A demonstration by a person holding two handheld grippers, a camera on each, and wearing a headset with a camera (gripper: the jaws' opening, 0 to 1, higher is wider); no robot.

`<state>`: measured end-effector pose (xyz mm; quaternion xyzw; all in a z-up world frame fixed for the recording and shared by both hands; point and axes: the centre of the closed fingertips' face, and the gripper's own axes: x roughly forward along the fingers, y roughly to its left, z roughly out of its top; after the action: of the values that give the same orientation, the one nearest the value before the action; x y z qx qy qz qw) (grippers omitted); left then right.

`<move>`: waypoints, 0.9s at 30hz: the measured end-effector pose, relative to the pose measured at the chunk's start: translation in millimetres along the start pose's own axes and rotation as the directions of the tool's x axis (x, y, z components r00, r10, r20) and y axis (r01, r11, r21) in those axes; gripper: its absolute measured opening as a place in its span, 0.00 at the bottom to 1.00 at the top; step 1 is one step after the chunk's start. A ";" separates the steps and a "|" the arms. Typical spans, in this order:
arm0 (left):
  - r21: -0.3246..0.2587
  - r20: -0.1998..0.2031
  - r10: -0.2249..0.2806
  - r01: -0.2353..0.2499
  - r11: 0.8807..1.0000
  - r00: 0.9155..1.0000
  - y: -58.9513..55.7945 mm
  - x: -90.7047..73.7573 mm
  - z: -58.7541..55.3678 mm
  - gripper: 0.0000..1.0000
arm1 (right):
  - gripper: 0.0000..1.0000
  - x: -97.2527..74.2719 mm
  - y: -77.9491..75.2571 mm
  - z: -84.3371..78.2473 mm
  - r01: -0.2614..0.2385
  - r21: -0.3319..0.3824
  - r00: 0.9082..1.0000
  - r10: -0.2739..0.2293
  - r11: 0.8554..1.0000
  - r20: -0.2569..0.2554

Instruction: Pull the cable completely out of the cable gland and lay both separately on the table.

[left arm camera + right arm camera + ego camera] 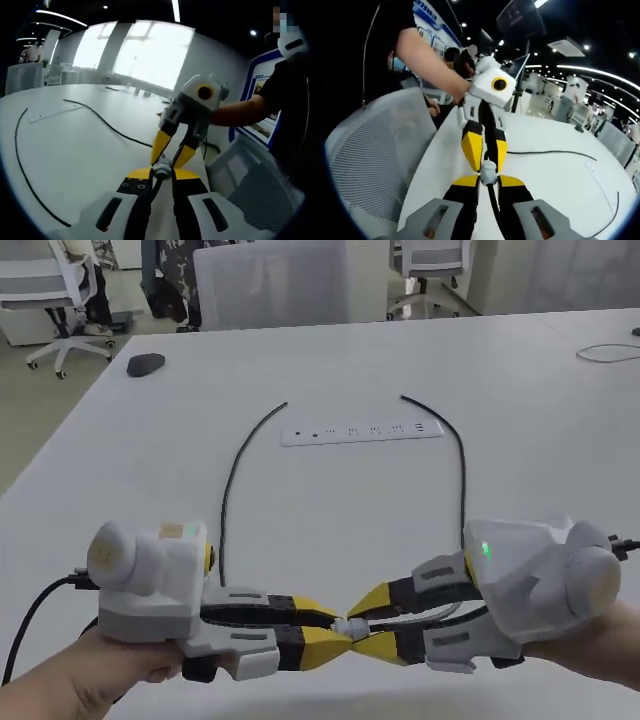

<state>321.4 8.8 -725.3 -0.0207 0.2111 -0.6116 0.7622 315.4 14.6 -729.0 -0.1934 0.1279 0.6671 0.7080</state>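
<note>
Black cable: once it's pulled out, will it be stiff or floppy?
Probably floppy: the cable lies in loose curves flat on the table. Likely light, being thin, so its tail may drag as it leaves the cable gland.

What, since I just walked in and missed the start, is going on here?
A person at a white table holds tongs in each hand. The left tongs pinch a small cable gland. The right tongs meet it tip to tip from the other side, though I can't tell how firmly they grip. The black cable runs through the gland, not yet pulled out, and its ends trail across the table.
</note>
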 end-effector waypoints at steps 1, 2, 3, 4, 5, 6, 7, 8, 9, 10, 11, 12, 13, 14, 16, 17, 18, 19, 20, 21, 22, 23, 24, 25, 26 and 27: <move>0.028 -0.017 -0.002 0.002 1.000 1.000 -1.1 -1.0 -1.4 0.14 | 0.12 -0.8 -0.6 0.6 -0.009 0.069 1.000 0.009 0.998 0.008; 0.053 -0.028 0.000 0.002 0.999 1.000 -1.8 -1.3 -1.8 0.14 | 0.11 -1.6 -0.2 3.2 -0.025 0.094 0.999 0.023 0.995 0.027; 0.085 -0.024 0.000 0.002 0.996 1.000 -2.3 -1.7 -0.2 0.14 | 0.11 -2.7 2.0 5.7 -0.052 0.130 0.998 0.046 0.990 0.046; 0.077 -0.022 0.001 0.001 0.997 1.000 -3.6 -2.3 0.0 0.14 | 0.10 -3.3 0.3 6.7 -0.052 0.138 0.998 0.045 0.989 0.052; 0.087 -0.013 0.006 -0.005 0.996 1.000 -3.2 -2.5 2.1 0.14 | 0.10 -3.6 -1.6 7.5 -0.043 0.127 0.998 0.037 0.991 0.054; 0.103 -0.018 0.006 -0.005 0.995 1.000 -4.2 -2.9 2.6 0.14 | 0.11 -3.0 -1.4 7.8 -0.053 0.152 0.997 0.044 0.987 0.059; 0.115 -0.019 0.011 -0.009 0.993 1.000 -4.4 -2.7 3.1 0.14 | 0.10 -2.9 1.0 7.3 -0.065 0.178 0.997 0.056 0.982 0.057; 0.137 -0.027 0.010 -0.006 0.991 1.000 -6.3 -1.9 3.0 0.14 | 0.10 -2.6 0.3 7.5 -0.074 0.210 0.996 0.063 0.975 0.058; 0.137 -0.029 0.009 -0.005 0.991 1.000 -7.0 -1.9 2.7 0.14 | 0.10 -2.2 1.2 6.9 -0.088 0.220 0.995 0.077 0.971 0.058; 0.158 -0.034 0.005 0.000 0.987 0.999 -7.7 -1.8 2.4 0.14 | 0.10 -1.9 1.3 6.6 -0.090 0.232 0.995 0.079 0.968 0.056; 0.166 -0.041 0.011 -0.004 0.986 0.999 -7.7 -1.7 1.3 0.14 | 0.10 -1.0 1.7 5.2 -0.090 0.237 0.995 0.081 0.967 0.051; 0.178 -0.044 0.009 -0.001 0.984 0.999 -8.7 -1.4 1.4 0.14 | 0.10 -0.6 2.5 4.7 -0.096 0.248 0.995 0.086 0.964 0.049; 0.187 -0.038 0.007 0.000 0.982 0.999 -9.8 -1.4 2.8 0.14 | 0.10 0.0 3.7 2.7 -0.102 0.261 0.995 0.094 0.960 0.040; 0.199 -0.051 0.009 0.001 0.980 0.999 -9.3 -1.7 1.6 0.14 | 0.10 0.3 3.3 2.1 -0.101 0.268 0.995 0.094 0.958 0.039; 0.209 -0.058 0.003 0.009 0.978 0.998 -10.0 -1.4 1.3 0.14 | 0.09 -0.4 6.6 1.5 -0.117 0.296 0.993 0.111 0.948 0.039; 0.209 -0.058 0.004 0.008 0.978 0.998 -9.7 -1.6 1.2 0.14 | 0.08 -0.3 7.5 1.6 -0.118 0.278 0.993 0.112 0.953 0.039; 0.211 -0.061 0.004 0.009 0.978 0.998 -9.2 -2.0 0.8 0.14 | 0.08 -0.4 8.4 1.9 -0.115 0.243 0.993 0.108 0.963 0.041; 0.209 -0.062 0.000 0.013 0.978 0.998 -9.6 -2.3 0.6 0.14 | 0.08 -0.6 9.3 2.2 -0.117 0.255 0.993 0.110 0.960 0.041; 0.206 -0.062 -0.003 0.015 0.978 0.998 -9.8 -2.2 0.4 0.14 | 0.08 -0.7 8.7 2.1 -0.119 0.259 0.993 0.113 0.959 0.039; 0.200 -0.062 -0.002 0.014 0.980 0.998 -9.5 -2.3 0.2 0.14 | 0.08 -0.7 8.9 2.1 -0.117 0.252 0.993 0.111 0.961 0.038; 0.196 -0.060 -0.001 0.013 0.980 0.998 -8.9 -2.2 0.3 0.14 | 0.08 -0.8 8.9 2.4 -0.111 0.236 0.994 0.105 0.965 0.037; 0.188 -0.057 0.001 0.009 0.982 0.998 -8.0 -2.2 0.6 0.14 | 0.07 -0.8 8.6 2.6 -0.103 0.223 0.995 0.098 0.969 0.037; 0.163 -0.051 0.003 0.006 0.987 0.999 -7.3 -2.2 1.6 0.14 | 0.07 -0.6 7.9 2.5 -0.098 0.208 0.995 0.093 0.973 0.034; 0.158 -0.046 0.003 0.004 0.987 0.999 -6.1 -2.9 2.5 0.14 | 0.07 -0.3 6.0 3.6 -0.080 0.187 0.997 0.075 0.979 0.035; 0.156 -0.042 0.004 0.002 0.988 0.999 -6.0 -3.0 3.1 0.14 | 0.07 -0.4 5.9 4.1 -0.072 0.182 0.997 0.067 0.981 0.034; 0.134 -0.038 0.006 0.000 0.991 0.999 -6.0 -2.7 3.9 0.14 | 0.07 -0.8 6.3 4.2 -0.068 0.174 0.997 0.064 0.982 0.030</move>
<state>316.8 9.0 -719.2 0.0426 0.1844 -0.6236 0.7585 308.8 15.9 -725.6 -0.1178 0.1837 0.6787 0.7012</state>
